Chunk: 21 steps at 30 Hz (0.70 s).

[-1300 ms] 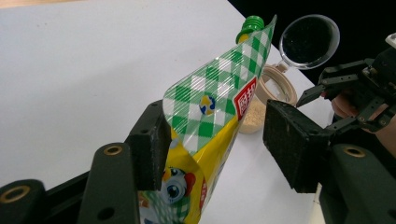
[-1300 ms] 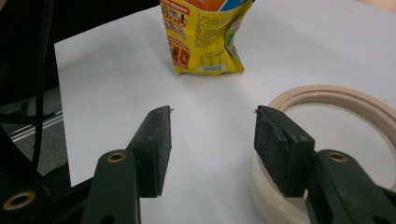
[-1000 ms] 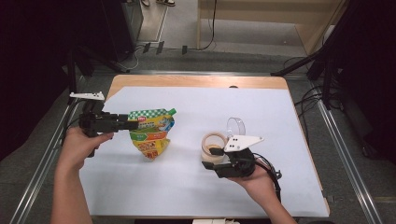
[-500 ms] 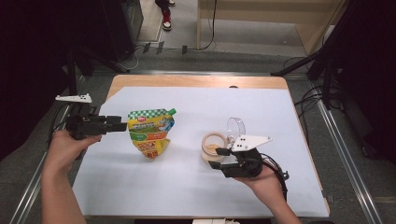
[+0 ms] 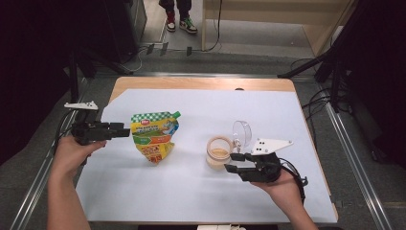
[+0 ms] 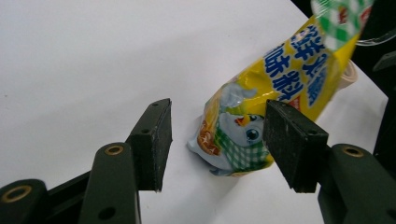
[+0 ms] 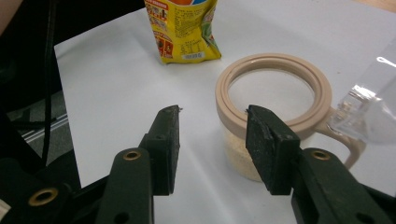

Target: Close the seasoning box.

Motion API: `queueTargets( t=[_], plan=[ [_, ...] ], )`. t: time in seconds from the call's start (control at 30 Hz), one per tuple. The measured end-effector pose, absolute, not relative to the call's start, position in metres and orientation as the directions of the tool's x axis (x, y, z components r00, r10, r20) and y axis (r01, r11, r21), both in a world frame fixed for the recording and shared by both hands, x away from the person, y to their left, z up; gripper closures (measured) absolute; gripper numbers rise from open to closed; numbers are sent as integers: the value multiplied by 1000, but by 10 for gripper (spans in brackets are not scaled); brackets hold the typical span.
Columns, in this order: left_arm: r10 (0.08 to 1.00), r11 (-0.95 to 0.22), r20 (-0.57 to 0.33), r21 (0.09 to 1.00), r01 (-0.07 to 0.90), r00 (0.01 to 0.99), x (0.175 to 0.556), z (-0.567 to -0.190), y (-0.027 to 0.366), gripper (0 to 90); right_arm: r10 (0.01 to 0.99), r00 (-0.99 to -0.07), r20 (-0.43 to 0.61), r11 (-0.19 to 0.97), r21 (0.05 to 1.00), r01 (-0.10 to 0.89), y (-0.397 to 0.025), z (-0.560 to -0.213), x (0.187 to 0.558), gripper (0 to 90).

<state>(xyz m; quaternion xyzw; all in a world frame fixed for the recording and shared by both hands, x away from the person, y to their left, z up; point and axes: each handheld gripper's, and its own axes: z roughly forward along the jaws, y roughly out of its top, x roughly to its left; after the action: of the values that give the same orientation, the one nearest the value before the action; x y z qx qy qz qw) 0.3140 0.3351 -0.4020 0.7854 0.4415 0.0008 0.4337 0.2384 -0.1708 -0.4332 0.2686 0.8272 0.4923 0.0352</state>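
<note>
A yellow and green snack pouch (image 5: pixel 154 139) stands upright on the white table cover, left of the middle. My left gripper (image 5: pixel 123 130) hovers just left of it, open and holding nothing. In the left gripper view the pouch (image 6: pixel 261 107) sits just beyond the open jaws of the left gripper (image 6: pixel 217 116). A small beige jar (image 5: pixel 219 152) holding pale powder stands right of the middle, its clear lid (image 5: pixel 242 133) flipped open. My right gripper (image 5: pixel 231 162) is open beside the jar. In the right gripper view one fingertip of the right gripper (image 7: pixel 212 116) is close against the jar (image 7: pixel 275 93) at its rim.
A white sheet (image 5: pixel 201 196) covers most of the wooden table (image 5: pixel 201 84), with bare room in front of the pouch and behind it. Cables and stands lie on the floor beyond the far edge. A person's shoes (image 5: pixel 181 21) show at the top.
My left gripper has drawn back slightly to the left of the pouch. My right gripper has shifted a little to the right beside the jar. Pouch and jar have not moved.
</note>
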Motion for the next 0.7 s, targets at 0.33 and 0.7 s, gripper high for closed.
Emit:
queueTargets(
  t=[0.33,0.7],
  plan=[
    [704,-252,-367,670,698,607,324,-417,321,417,482,-848,219,356,836,418,-191,-431,236,721],
    [683,-259,-392,659,706,616,333,-426,307,408,488,-843,227,361,827,432,-208,-428,239,900]
  ],
)
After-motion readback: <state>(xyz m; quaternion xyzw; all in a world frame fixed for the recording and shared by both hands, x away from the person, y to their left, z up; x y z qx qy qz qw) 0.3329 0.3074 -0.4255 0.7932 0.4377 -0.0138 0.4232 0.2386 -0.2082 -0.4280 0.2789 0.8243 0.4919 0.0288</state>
